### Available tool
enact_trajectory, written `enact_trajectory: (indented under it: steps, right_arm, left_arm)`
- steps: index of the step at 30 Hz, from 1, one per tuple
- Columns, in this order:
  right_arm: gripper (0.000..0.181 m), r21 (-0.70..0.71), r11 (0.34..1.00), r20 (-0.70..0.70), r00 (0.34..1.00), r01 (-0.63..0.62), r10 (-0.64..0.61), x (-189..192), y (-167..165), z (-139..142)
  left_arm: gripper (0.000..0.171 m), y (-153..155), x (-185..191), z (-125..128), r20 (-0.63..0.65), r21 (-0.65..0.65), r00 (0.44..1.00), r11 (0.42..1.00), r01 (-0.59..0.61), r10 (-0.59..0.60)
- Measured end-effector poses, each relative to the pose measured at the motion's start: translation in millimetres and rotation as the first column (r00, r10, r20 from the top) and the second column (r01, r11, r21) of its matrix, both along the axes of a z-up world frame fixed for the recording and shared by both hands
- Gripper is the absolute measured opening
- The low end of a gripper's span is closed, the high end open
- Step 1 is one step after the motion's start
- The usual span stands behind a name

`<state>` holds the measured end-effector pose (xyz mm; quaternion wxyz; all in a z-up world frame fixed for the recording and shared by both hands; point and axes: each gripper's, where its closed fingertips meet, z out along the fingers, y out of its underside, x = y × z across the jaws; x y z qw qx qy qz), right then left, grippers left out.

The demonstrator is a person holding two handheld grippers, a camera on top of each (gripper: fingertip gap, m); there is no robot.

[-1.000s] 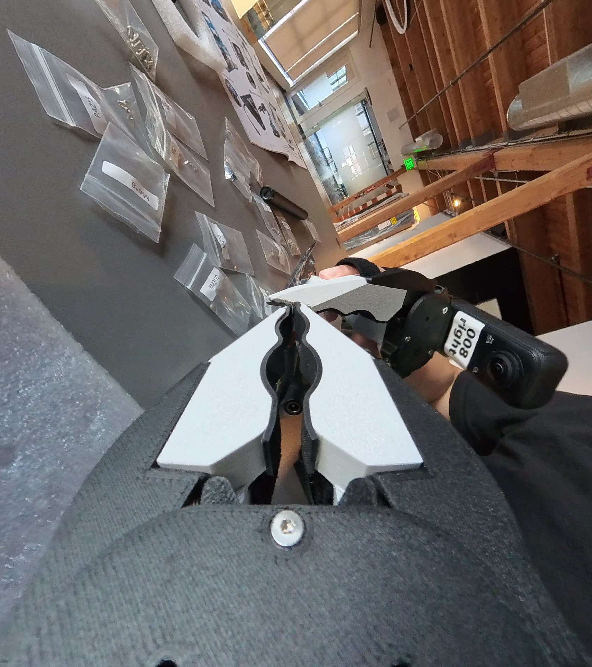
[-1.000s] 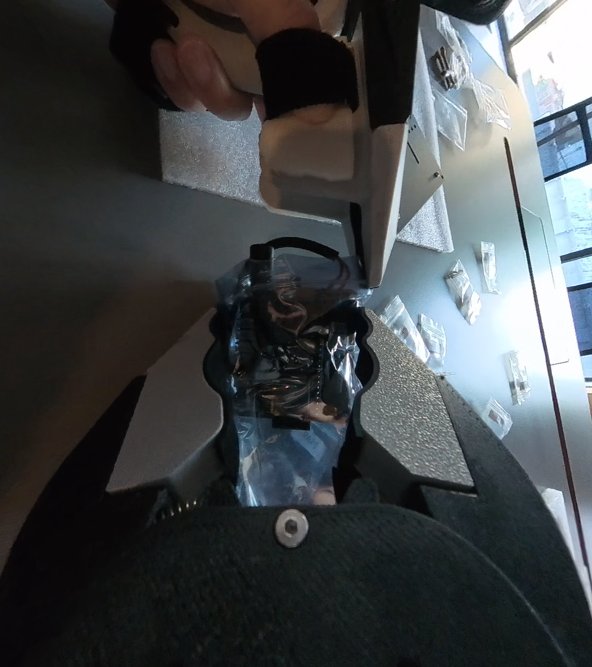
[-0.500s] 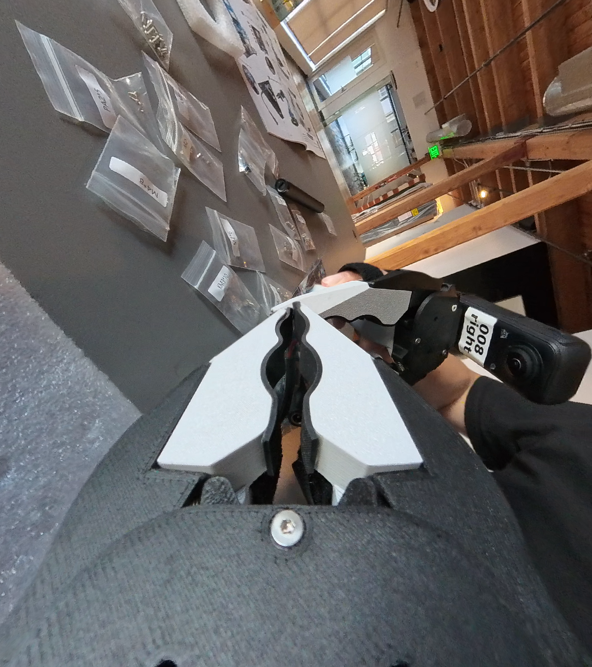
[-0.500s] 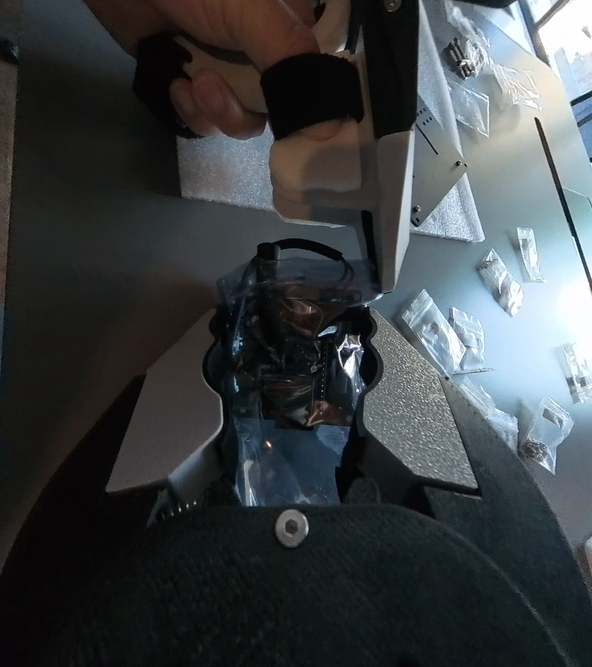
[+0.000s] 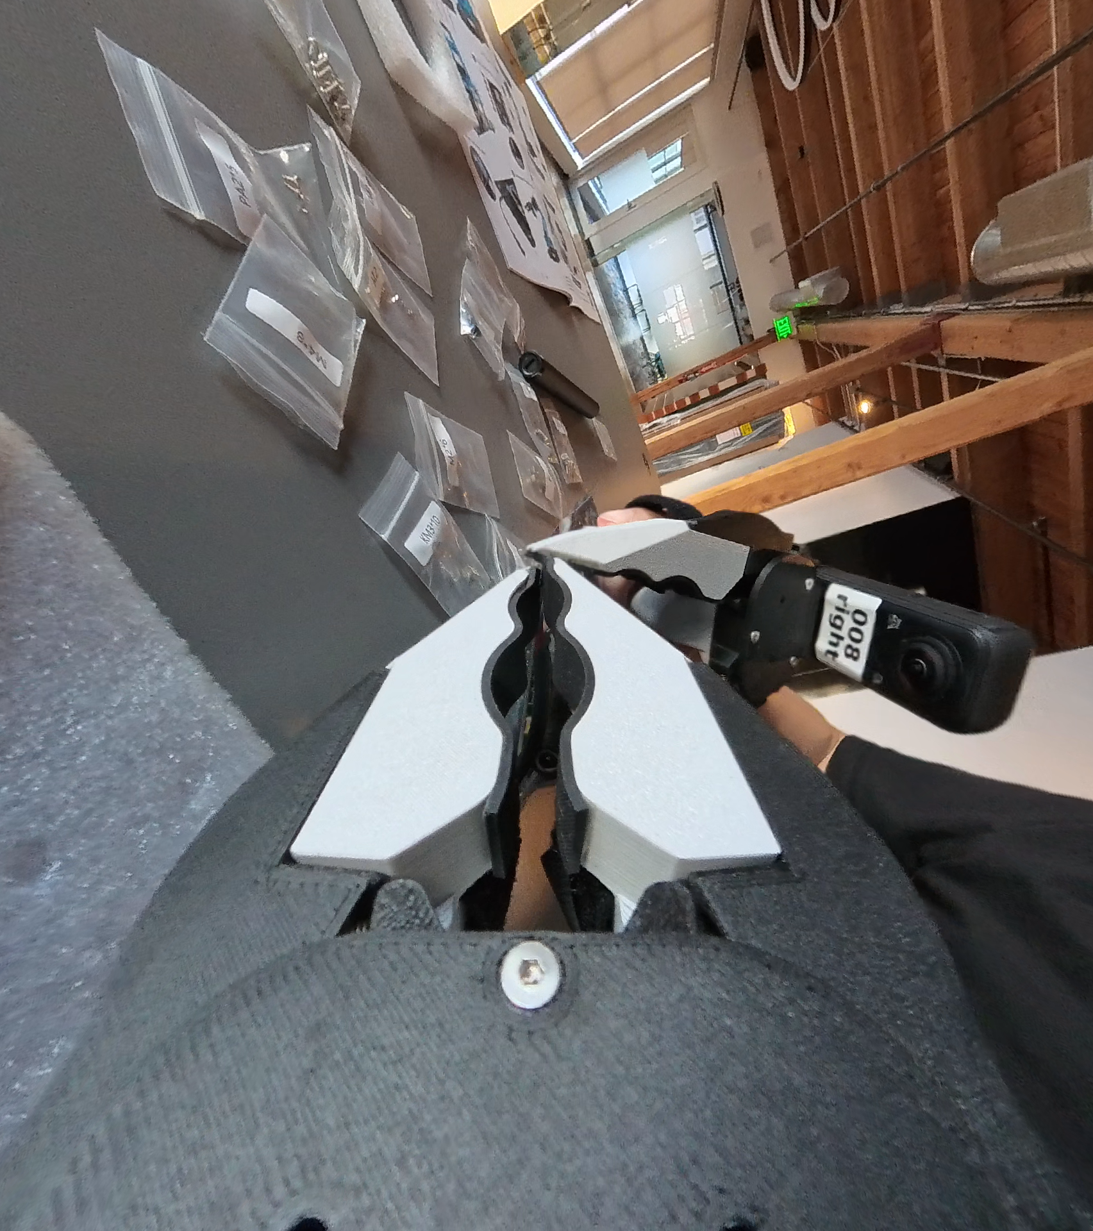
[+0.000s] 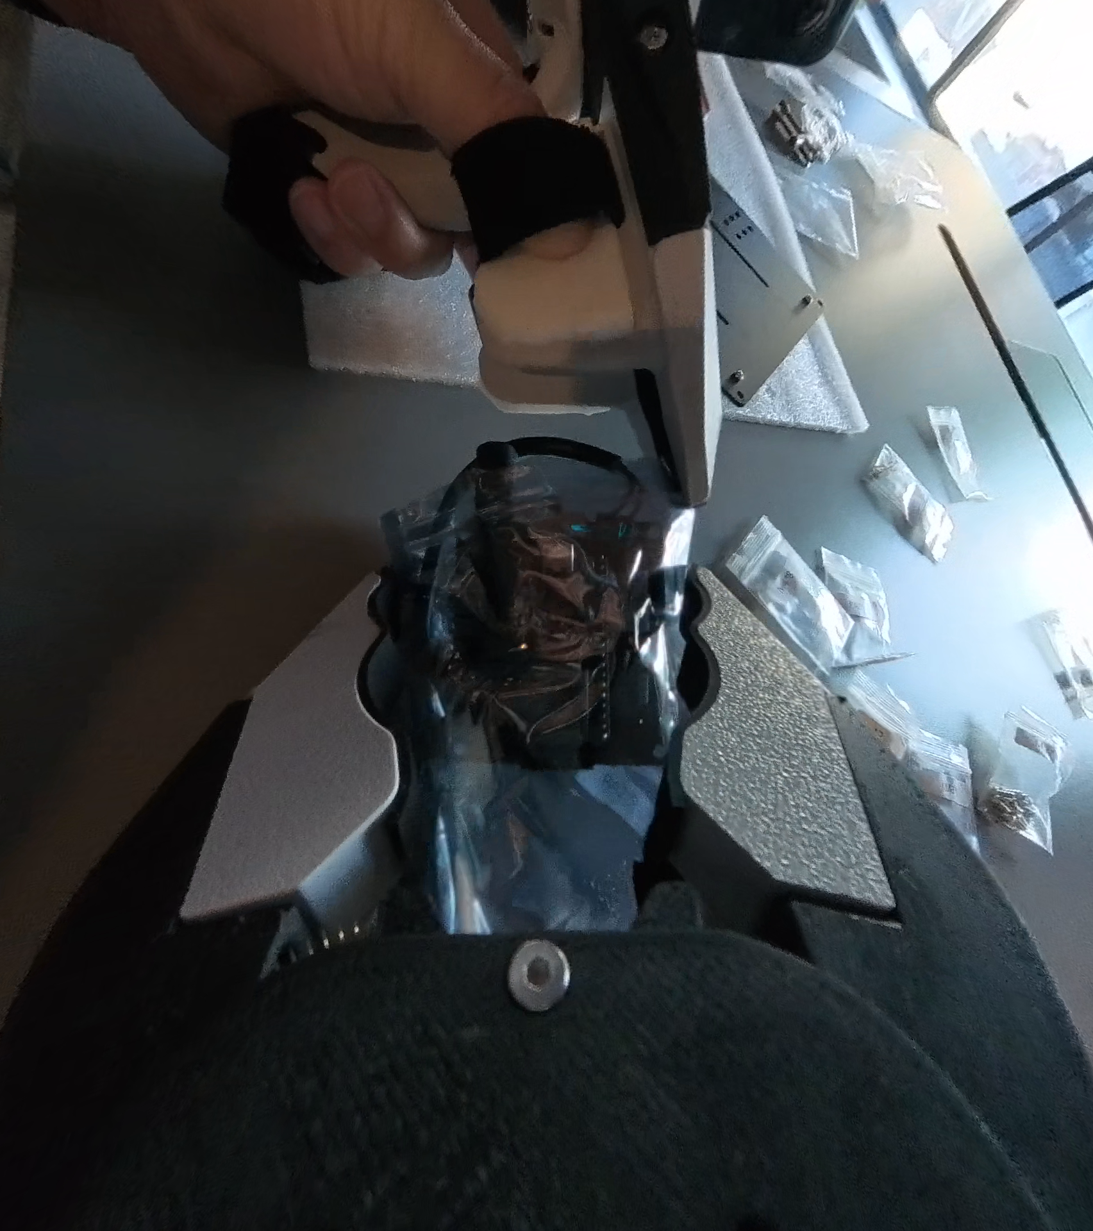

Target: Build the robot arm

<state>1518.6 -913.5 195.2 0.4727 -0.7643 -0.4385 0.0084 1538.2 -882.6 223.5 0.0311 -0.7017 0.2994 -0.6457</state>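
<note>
My right gripper [image 6: 537, 583] is shut on a clear plastic bag [image 6: 530, 639] that holds a dark part and a black cable [image 6: 557, 445]. The bag sits deep between its fingers and sticks out past the tips. My left gripper [image 5: 538, 573] has its jaws pressed together on the bag's thin edge. In the right wrist view the left gripper [image 6: 687, 466], held by a hand, pinches the bag's upper right corner. In the left wrist view the right gripper [image 5: 597, 553] meets my left fingertips tip to tip. Both are held above the grey table [image 5: 130, 466].
Several small zip bags [image 5: 284, 353] of hardware lie over the table, also in the right wrist view [image 6: 790, 599]. A black cylinder [image 5: 560, 386] and a printed sheet [image 5: 517, 166] lie farther off. A foam sheet [image 5: 31, 666] lies near; another carries a metal plate [image 6: 770, 320].
Both grippers have shifted together with the bag still between them. The left gripper and its hand now look closer and larger in the right wrist view.
</note>
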Motion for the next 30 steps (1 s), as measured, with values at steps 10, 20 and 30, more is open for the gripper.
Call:
enact_trajectory:
  steps: [10,20,30]
  right_arm:
    - [0.084,-0.136,0.988,-0.124,0.99,-0.079,0.063,-5.9,-14.2,-8.4]
    - [0.074,-0.08,0.994,-0.07,0.995,-0.074,0.069,-5.8,-11.0,-6.8]
    - [0.082,-0.046,0.996,-0.087,0.994,-0.073,0.068,-4.0,-5.2,-2.7]
  left_arm:
    - [0.0,-0.3,1.4,-10.2,-0.053,0.026,0.999,1.0,-0.003,0.004]
    - [0.0,-0.8,2.9,-6.5,-0.031,0.005,1.0,1.0,0.004,-0.004]
    - [0.0,4.3,-0.9,0.0,0.022,-0.069,1.0,0.998,-0.016,0.017]
